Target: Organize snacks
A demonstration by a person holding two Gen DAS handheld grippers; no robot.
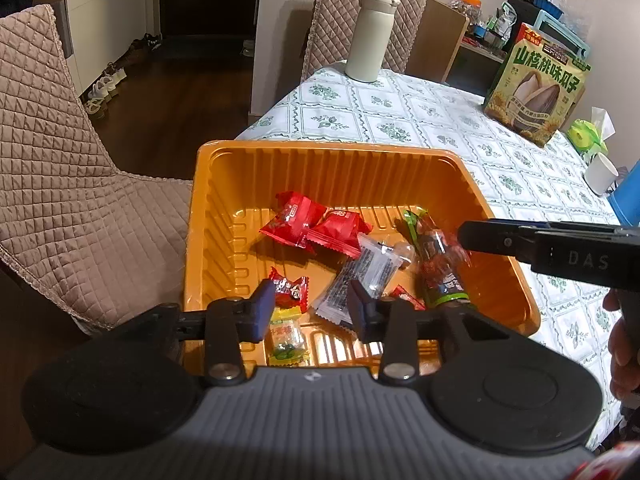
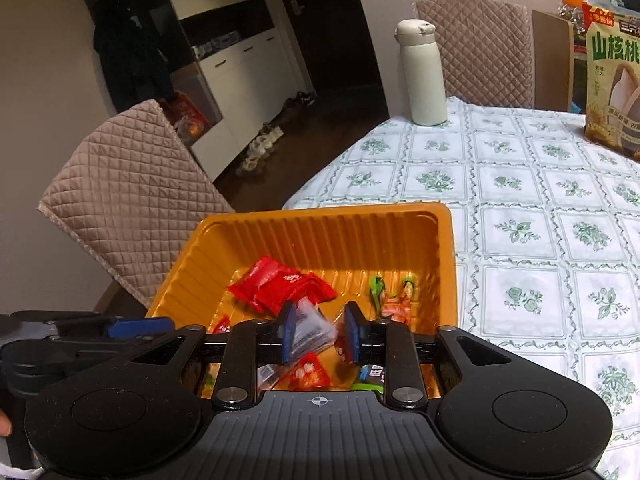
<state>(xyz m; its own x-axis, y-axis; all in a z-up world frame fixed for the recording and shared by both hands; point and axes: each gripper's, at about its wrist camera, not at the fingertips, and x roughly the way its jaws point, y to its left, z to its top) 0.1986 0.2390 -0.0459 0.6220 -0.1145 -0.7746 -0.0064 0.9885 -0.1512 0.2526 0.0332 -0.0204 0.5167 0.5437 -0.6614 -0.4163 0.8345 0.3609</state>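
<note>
An orange plastic tray (image 1: 320,146) (image 2: 320,210) stands at the table's near left corner. Inside it lie two red packets (image 1: 296,216), a small red candy (image 1: 288,290), a clear grey packet (image 1: 360,276) and a yellow-green candy (image 1: 286,336). My left gripper (image 1: 312,310) hangs open over the tray's near end with nothing between its pads. My right gripper (image 1: 464,236) (image 2: 320,332) reaches in from the right, jaws apart. A blurred dark green packet (image 1: 436,264) lies just under its tip. In the right wrist view a blurred packet (image 2: 312,332) shows between the fingers, not pinched.
A cream flask (image 1: 366,36) stands at the table's far edge, and a large sunflower-seed bag (image 1: 536,88) at the back right. A white cup (image 1: 602,174) stands at the right. Quilted chairs (image 1: 60,160) flank the flowered tablecloth (image 2: 520,200). A hand (image 1: 620,344) holds the right gripper.
</note>
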